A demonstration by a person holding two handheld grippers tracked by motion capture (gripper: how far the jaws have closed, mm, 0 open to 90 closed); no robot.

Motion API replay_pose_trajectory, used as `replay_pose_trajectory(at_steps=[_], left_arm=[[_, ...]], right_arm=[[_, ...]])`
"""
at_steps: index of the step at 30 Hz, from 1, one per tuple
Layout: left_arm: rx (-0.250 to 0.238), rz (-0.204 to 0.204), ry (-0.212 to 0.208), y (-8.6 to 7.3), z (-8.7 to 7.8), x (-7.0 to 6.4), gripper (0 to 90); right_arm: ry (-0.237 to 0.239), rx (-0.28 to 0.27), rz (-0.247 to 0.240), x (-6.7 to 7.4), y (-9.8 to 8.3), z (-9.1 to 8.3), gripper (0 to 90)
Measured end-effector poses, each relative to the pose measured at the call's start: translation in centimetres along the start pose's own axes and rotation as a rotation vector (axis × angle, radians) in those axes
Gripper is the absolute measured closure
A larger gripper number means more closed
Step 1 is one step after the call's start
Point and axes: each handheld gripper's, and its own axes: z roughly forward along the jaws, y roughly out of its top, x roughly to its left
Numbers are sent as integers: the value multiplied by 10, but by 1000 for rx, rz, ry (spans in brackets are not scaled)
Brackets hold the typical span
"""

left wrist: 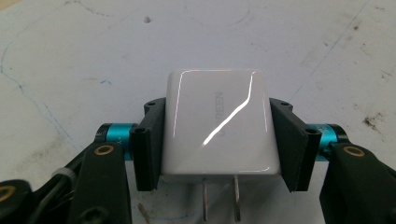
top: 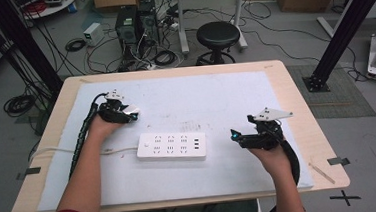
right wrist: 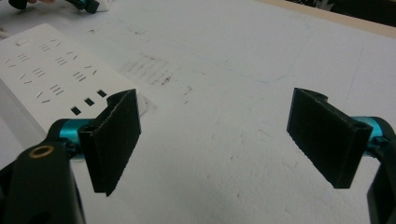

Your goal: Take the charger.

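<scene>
The left gripper (left wrist: 219,135) clenches a glossy white square plug-in charger (left wrist: 219,126) near the desk's left edge, prongs toward the camera; the right gripper (right wrist: 217,140), released, hovers beside the white rectangular plastic power strip (top: 171,145) mid-desk.

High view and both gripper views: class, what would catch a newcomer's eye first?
The glossy white plug-in charger with two metal prongs, clamped in the left gripper at the table's left. Next, the white rectangular power strip lying mid-table on the pale mat. The right gripper hovers open beside it.
</scene>
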Motion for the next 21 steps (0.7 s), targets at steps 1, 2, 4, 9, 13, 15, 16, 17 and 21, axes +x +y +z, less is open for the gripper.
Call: replay_pose_trajectory(at_steps=[1,2,4,9,13,15,16,17,21], left_arm=[[2,-1,0,0,0,0,424],[1,-1,1,0,0,0,424],[4,11,8,1,-1,-1,424],[-27,27,-3,7,-15,-4,424],[-71,42,-11,14,-33,-11,424],[-87,60,-12,17,-45,-16,424],[-100,67,-11,19,-50,-19,424],[-109,72,-17,21,-57,-22,424],[-150,100,-27,25,-81,-36,424]], right_arm=[[-1,0,-1,0,0,0,177],[1,-2,1,-1,0,0,177],[1,-3,-3,-1,0,0,177],[11,1,2,-2,2,-1,177],[20,1,-7,-3,4,-1,177],[26,1,-10,-3,5,-1,177],[27,2,-11,-3,6,-2,177],[31,0,-14,-3,7,-2,177],[45,-1,-27,-4,10,-4,177]])
